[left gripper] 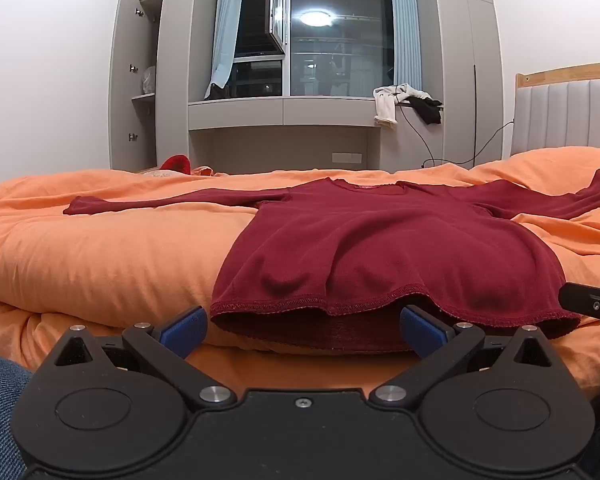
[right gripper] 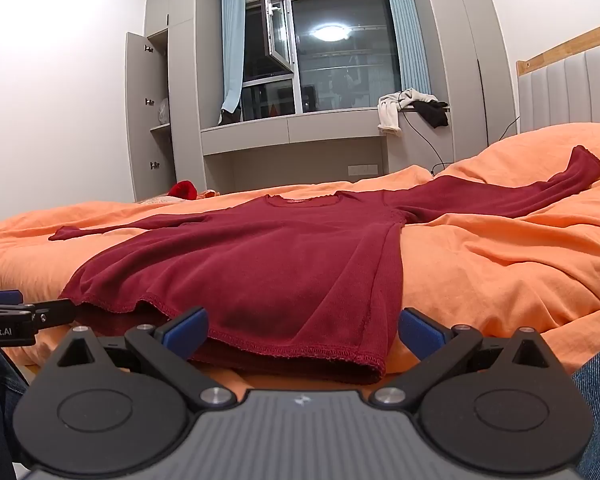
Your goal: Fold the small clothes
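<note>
A dark red long-sleeved shirt (left gripper: 380,240) lies spread flat on the orange bedcover, both sleeves stretched out, hem towards me. My left gripper (left gripper: 304,330) is open at the left part of the hem, its blue pads wide apart and short of the cloth. In the right wrist view the same shirt (right gripper: 260,264) fills the middle. My right gripper (right gripper: 302,332) is open at the hem's right corner, with the hem edge lying between its blue pads and no pinch on it. Each gripper shows at the edge of the other's view.
The orange bedcover (left gripper: 100,256) is rumpled on the right. A padded headboard (left gripper: 568,116) stands at the right. Beyond the bed are a window sill with draped clothes (left gripper: 404,104), an open cabinet (left gripper: 140,88) and a red cloth (left gripper: 176,163). Denim-clad legs flank the grippers.
</note>
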